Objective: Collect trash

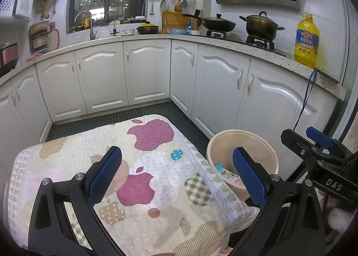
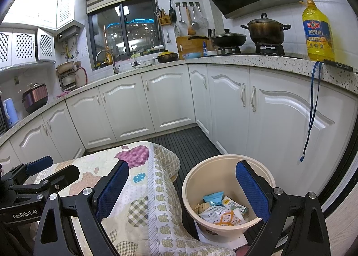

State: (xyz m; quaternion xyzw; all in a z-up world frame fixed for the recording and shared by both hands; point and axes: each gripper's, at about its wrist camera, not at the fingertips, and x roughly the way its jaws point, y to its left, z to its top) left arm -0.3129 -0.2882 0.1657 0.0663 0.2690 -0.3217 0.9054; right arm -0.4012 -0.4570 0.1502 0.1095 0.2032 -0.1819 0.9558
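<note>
White cabinets [image 2: 170,101] along two walls, meeting at a corner; dark slatted floor [image 2: 190,144] running between them and the table. Quilt-covered table [image 1: 143,173] in the foreground, its top bare — right edge draped down just beside the bin. Beige bin [image 2: 223,167] on the floor, between quilt edge and cabinet doors, near both. Inside, at the bottom: crumpled wrappers [image 2: 220,211] — a blue packet, white printed ones. Left gripper [image 1: 176,171] above the table's right part, jaws spread wide, nothing between. Right gripper [image 2: 182,185] over the bin's left rim, likewise gaping and empty. Blue lanyard [image 2: 312,110] dangling off the counter edge.
</note>
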